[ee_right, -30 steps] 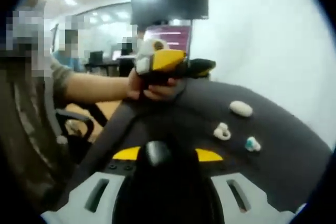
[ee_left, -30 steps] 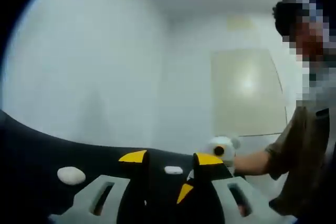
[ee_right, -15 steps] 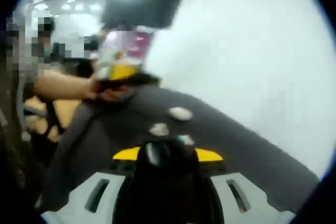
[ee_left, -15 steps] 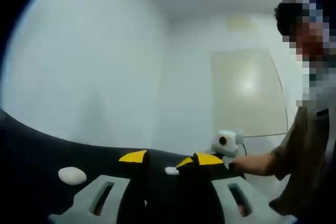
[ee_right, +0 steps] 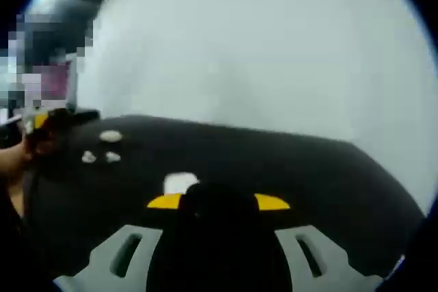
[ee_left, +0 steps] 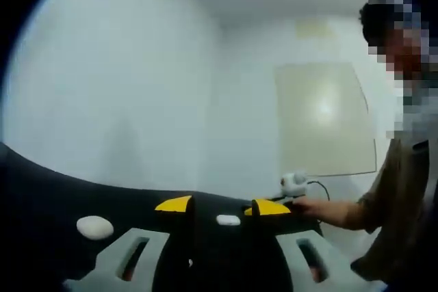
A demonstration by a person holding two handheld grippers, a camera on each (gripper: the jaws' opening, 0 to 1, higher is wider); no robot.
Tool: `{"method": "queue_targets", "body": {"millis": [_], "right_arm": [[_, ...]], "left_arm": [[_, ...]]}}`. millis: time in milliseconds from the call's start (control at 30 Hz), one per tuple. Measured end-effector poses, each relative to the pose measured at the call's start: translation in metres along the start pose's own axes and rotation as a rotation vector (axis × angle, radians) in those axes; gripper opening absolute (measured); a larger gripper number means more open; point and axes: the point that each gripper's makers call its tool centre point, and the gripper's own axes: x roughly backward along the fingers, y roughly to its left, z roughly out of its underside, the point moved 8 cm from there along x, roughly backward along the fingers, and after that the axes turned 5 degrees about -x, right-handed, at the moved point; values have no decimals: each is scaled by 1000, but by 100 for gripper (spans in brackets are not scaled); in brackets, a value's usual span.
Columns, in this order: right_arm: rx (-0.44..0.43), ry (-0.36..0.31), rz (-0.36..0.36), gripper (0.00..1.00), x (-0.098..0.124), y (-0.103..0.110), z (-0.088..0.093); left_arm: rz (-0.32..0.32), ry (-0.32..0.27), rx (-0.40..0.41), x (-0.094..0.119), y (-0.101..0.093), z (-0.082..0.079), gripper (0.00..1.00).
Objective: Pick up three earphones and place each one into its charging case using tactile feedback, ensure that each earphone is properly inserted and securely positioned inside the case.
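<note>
Left gripper view: your left gripper [ee_left: 222, 204] is reaching low over the black, matte bench [ee_left: 41, 189], its two yellow-tipped jaws standing apart, so it is open and holding nothing. A small white oval earphone case [ee_left: 95, 226] is lying on the bench to the left of the jaws, well apart from them. A second small white piece [ee_left: 228, 220], too small to identify, is sitting between the two yellow tips, farther along the bench. At the right, your right gripper [ee_left: 293, 184] is coming in, held by your hand [ee_left: 321, 210]; your olive sleeve [ee_left: 397, 203] is showing beyond it.

Right gripper view: your right gripper [ee_right: 217, 202] is pointing across the same black bench. A dark blurred mass is covering the space between its yellow tips, so you cannot tell whether it is open or closed. A pale rounded object [ee_right: 181, 182] is lying just beyond the left tip. Far left, three small whitish items [ee_right: 101, 151] are resting close together, beside your left gripper [ee_right: 58, 120].
</note>
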Motion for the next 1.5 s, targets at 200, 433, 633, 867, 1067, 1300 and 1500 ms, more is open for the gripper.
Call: {"method": "queue_targets", "body": {"millis": [200, 433, 633, 867, 1067, 1300, 1500], "right_arm": [[-6, 58, 33, 39, -3, -5, 11], [-15, 72, 11, 40, -4, -5, 15], [29, 51, 34, 46, -3, -7, 14], [32, -181, -18, 54, 12, 12, -19], [-22, -270, -399, 48, 14, 78, -46], [12, -205, -520, 48, -16, 119, -36], [39, -64, -569, 48, -30, 125, -7]], "left_arm": [[-5, 6, 0, 0, 0, 1, 31], [-12, 21, -7, 0, -1, 2, 31], [-20, 39, -13, -1, -1, 3, 31], [-36, 49, -17, -1, 0, 4, 31], [-61, 71, -15, -1, 4, 6, 31], [-98, 138, -27, -5, 5, 11, 31], [-122, 151, -13, -11, -5, 13, 31]]}}
